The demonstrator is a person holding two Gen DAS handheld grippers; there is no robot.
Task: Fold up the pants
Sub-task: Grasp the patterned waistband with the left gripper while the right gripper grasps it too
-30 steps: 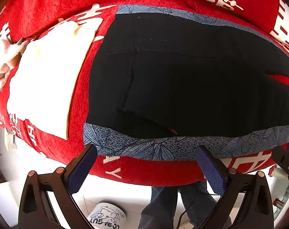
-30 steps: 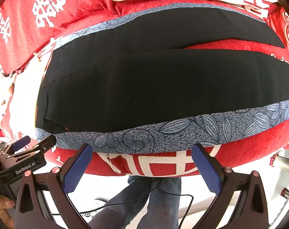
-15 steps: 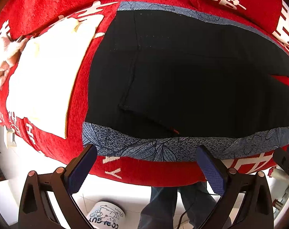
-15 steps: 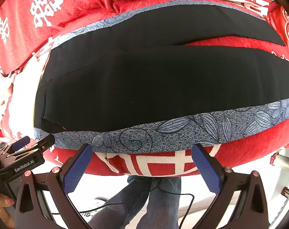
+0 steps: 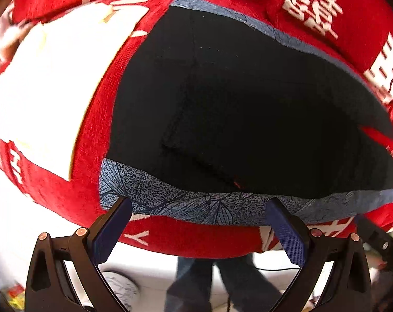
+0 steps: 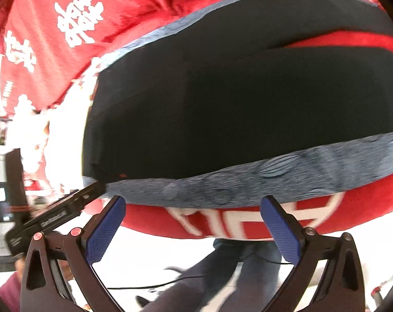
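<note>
Black pants (image 5: 248, 104) with a blue-grey leaf-print side stripe (image 5: 196, 205) lie flat on a red cloth (image 5: 66, 189) with white characters. The waist end is at the left and the legs run off to the right. My left gripper (image 5: 198, 204) is open, its blue pads at the near stripe edge by the waist corner. My right gripper (image 6: 192, 200) is open too, just below the same stripe (image 6: 248, 182) on the pants (image 6: 222, 117). Nothing sits between either pair of fingers. The left gripper (image 6: 66, 208) also shows in the right wrist view, touching the waist corner.
A white folded cloth (image 5: 48, 91) lies on the red cover left of the waist. A person's legs in jeans (image 6: 235, 265) stand below the near edge. A printed cup (image 5: 121, 288) and a thin cable (image 6: 144, 286) are on the white floor.
Both grippers have moved in toward the near stripe edge of the pants, which looks larger now. The left fingertips now reach the stripe. Both stay open.
</note>
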